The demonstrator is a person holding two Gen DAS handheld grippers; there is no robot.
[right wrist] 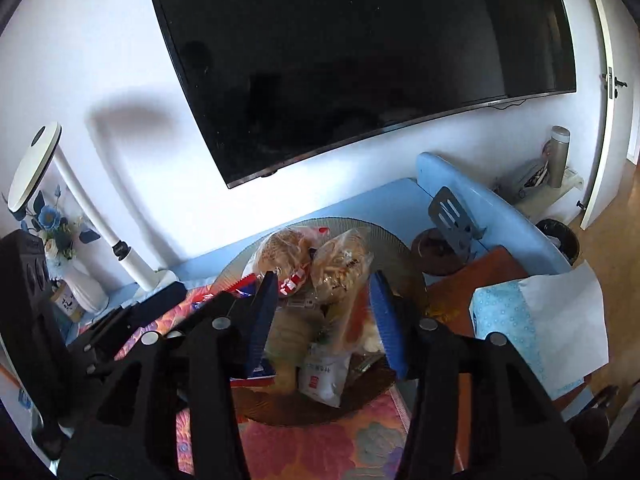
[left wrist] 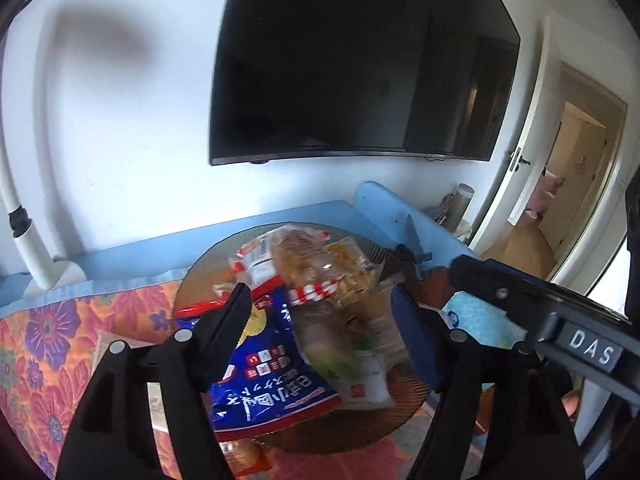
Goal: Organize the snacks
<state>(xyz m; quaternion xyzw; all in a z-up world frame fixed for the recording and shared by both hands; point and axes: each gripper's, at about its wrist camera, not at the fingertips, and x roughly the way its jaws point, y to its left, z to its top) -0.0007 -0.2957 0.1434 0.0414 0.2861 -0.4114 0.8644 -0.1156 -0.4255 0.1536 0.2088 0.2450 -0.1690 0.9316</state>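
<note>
A round ribbed glass plate [left wrist: 200, 276] [right wrist: 396, 248] on a flowered cloth holds a pile of snack packs. A blue chip bag [left wrist: 264, 376] lies at its front left, a white pack [left wrist: 366, 388] [right wrist: 322, 376] at the front, clear bags of pastries [left wrist: 316, 260] [right wrist: 340, 268] at the back. My left gripper [left wrist: 324, 308] is open above the pile, its fingers either side of the blue bag and white pack. My right gripper [right wrist: 324, 292] is open over the plate, holding nothing. It also shows at the right of the left wrist view [left wrist: 540, 312].
A wall TV [left wrist: 360, 60] hangs above the blue desk. A white lamp [right wrist: 80, 200] and a flower vase [right wrist: 64, 248] stand at the left. A grey stand [right wrist: 452, 216], a blue tissue pack [right wrist: 516, 320] and an orange board [right wrist: 480, 280] lie at the right. A doorway [left wrist: 568, 184] is far right.
</note>
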